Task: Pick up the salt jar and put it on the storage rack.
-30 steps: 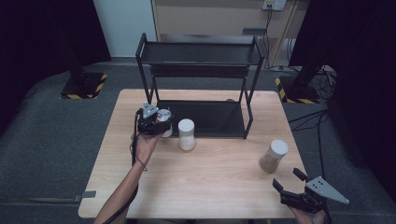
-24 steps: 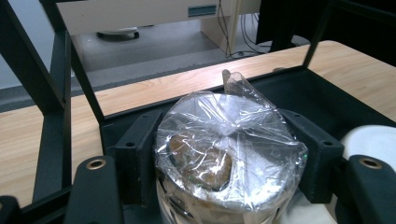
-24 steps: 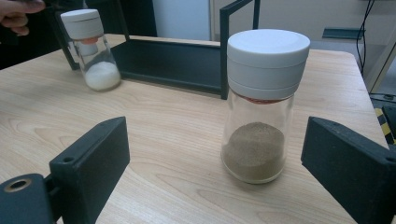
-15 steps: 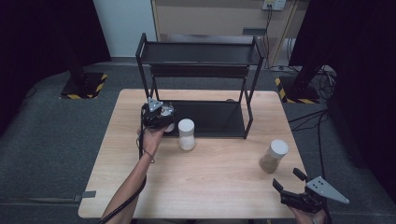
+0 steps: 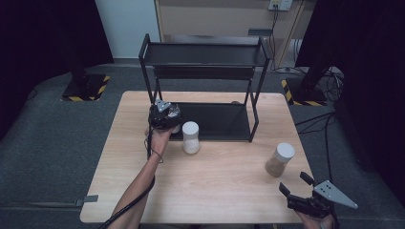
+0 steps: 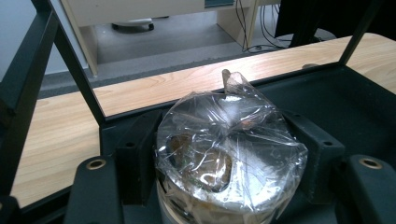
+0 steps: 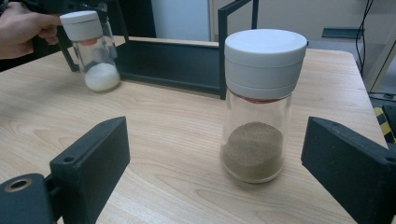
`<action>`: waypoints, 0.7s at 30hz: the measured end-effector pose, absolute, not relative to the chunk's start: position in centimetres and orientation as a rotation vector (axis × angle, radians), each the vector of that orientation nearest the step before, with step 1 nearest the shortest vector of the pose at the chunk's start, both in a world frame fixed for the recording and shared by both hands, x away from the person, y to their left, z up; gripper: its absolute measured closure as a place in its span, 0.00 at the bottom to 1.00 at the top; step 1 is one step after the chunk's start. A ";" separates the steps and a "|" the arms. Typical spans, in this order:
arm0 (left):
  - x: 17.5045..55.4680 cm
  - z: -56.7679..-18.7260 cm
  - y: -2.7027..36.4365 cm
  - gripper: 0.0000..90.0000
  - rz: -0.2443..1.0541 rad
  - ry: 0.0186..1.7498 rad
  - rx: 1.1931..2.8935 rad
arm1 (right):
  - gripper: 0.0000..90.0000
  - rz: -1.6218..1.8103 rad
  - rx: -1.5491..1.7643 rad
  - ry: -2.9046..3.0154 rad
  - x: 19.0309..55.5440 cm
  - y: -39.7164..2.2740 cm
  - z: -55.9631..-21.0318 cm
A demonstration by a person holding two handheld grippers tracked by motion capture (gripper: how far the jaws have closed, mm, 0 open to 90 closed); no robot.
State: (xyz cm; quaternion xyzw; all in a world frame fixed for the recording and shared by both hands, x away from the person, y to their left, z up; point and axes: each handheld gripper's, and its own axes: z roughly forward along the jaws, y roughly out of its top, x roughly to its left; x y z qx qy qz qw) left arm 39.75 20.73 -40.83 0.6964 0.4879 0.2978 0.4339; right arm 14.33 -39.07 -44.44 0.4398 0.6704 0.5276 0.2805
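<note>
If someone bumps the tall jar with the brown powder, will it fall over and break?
Probably it tips fairly easily: the brown-powder jar is tall and narrow with a chunky white lid on top. The powder only fills the bottom, which may steady it a little. It looks like clear glass, so a fall off the table could crack it.

A white-lidded jar of white powder (image 5: 190,137) stands on the table (image 5: 215,176) just beside the left hand-held gripper (image 5: 164,116). A jar of brown powder (image 7: 258,105) stands before the right hand-held gripper (image 7: 215,172).
</note>
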 end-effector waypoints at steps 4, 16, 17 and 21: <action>40.0 -41.1 20.6 0.37 0.736 1.217 1.735 | 0.09 1.413 1.179 1.797 14.3 -39.1 -44.4; 40.3 -41.6 20.6 0.37 0.740 1.236 1.732 | 0.09 1.415 1.179 1.795 14.3 -39.1 -44.5; 40.2 -41.6 20.5 0.37 0.741 1.237 1.729 | 0.09 1.415 1.180 1.796 14.3 -39.1 -44.4; 40.2 -41.7 20.6 0.37 0.742 1.239 1.727 | 0.09 1.413 1.178 1.797 14.3 -39.1 -44.4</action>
